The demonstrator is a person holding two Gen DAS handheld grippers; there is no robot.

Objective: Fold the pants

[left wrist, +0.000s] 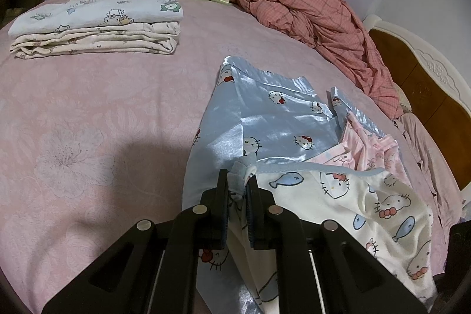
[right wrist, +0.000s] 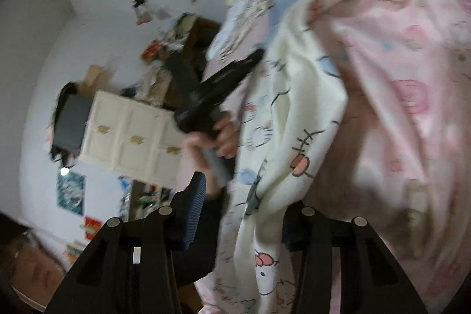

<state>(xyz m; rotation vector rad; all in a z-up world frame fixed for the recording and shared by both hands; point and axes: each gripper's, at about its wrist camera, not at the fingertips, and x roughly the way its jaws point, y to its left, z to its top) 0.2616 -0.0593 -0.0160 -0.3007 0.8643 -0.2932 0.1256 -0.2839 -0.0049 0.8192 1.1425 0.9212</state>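
White pants (left wrist: 368,205) printed with cartoon cats and blue fish lie bunched on the pink bedsheet (left wrist: 88,108) at the lower right. My left gripper (left wrist: 237,178) is shut on their blue waistband trim, which pokes up between the pads. In the blurred right wrist view the same pants (right wrist: 300,114) hang as a white fold between the jaws of my right gripper (right wrist: 247,196). Its left pad (right wrist: 194,208) stands apart from the cloth and its right finger is hidden behind it. A hand (right wrist: 223,137) holds the left gripper (right wrist: 217,90) beyond.
A blue satin garment (left wrist: 265,119) and a pink one (left wrist: 368,149) lie under the pants. A folded stack (left wrist: 97,22) sits at the far left and a crumpled red plaid blanket (left wrist: 309,11) at the far right. The wooden headboard (left wrist: 426,84) borders the right. A white dresser (right wrist: 129,137) stands beside the bed.
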